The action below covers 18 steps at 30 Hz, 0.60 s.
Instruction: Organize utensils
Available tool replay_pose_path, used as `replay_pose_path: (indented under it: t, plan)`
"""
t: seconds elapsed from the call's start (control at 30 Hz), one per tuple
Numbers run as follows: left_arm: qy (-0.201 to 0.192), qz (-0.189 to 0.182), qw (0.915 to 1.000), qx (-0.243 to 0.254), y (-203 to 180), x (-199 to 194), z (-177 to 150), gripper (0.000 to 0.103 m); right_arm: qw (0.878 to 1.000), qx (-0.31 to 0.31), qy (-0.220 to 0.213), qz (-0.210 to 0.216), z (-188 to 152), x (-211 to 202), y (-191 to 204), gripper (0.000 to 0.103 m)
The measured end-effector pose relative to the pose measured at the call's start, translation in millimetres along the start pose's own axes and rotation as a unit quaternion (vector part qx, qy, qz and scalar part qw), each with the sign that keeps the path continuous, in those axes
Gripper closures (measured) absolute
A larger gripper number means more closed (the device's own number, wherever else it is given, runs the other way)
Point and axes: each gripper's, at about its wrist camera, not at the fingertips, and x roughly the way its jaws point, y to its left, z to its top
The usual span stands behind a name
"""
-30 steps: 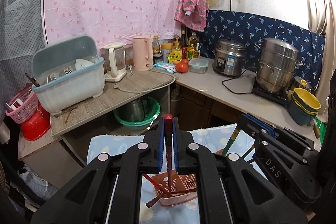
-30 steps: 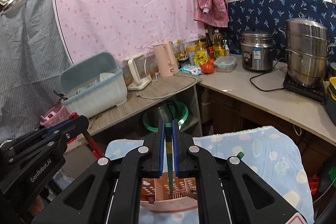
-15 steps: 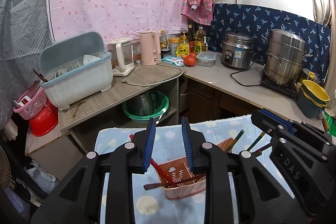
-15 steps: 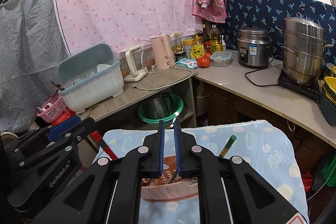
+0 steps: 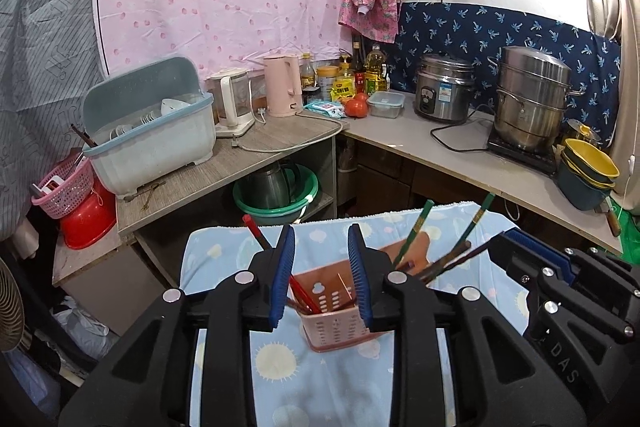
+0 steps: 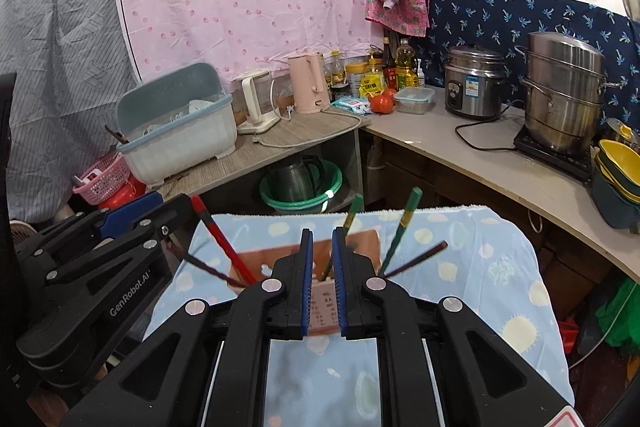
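On the blue patterned cloth (image 5: 332,379) stands the pink holder (image 5: 340,315), red chopstick (image 5: 296,287), green chopsticks (image 6: 404,227) and dark ones leaning inside. Left gripper (image 5: 321,271) jaws opening, nothing pinched, holder seen between them. Right gripper (image 6: 321,279) nearly closed, empty, narrow gap, just above the holder. Counter (image 5: 472,163) well behind.

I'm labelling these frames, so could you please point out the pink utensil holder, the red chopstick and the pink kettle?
pink utensil holder (image 5: 340,327): left wrist view, on its perforated front wall.
red chopstick (image 6: 218,239): right wrist view, midway along its shaft.
pink kettle (image 5: 280,87): left wrist view, on its body.
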Motion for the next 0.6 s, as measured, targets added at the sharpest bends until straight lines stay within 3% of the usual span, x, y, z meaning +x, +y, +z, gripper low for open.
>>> replay_pose_path:
  t: [0.07, 0.17, 0.47, 0.6]
  plan:
    - [0.002, -0.001, 1.0000, -0.001, -2, -3, -6, 0.070, 1.000, 0.001, 0.004, -0.002, -5, -3, -2, 0.090]
    - [0.008, -0.001, 1.0000, 0.001, -4, -8, -15, 0.069, 1.000, -0.001, 0.013, -0.007, -15, -8, -2, 0.084]
    - [0.025, -0.005, 0.9996, -0.008, -8, -17, -39, 0.069, 1.000, 0.004, 0.029, -0.010, -37, -21, -6, 0.079]
    - [0.030, -0.001, 0.9995, -0.014, -8, -21, -48, 0.059, 0.999, 0.000, 0.032, -0.016, -43, -24, -7, 0.076]
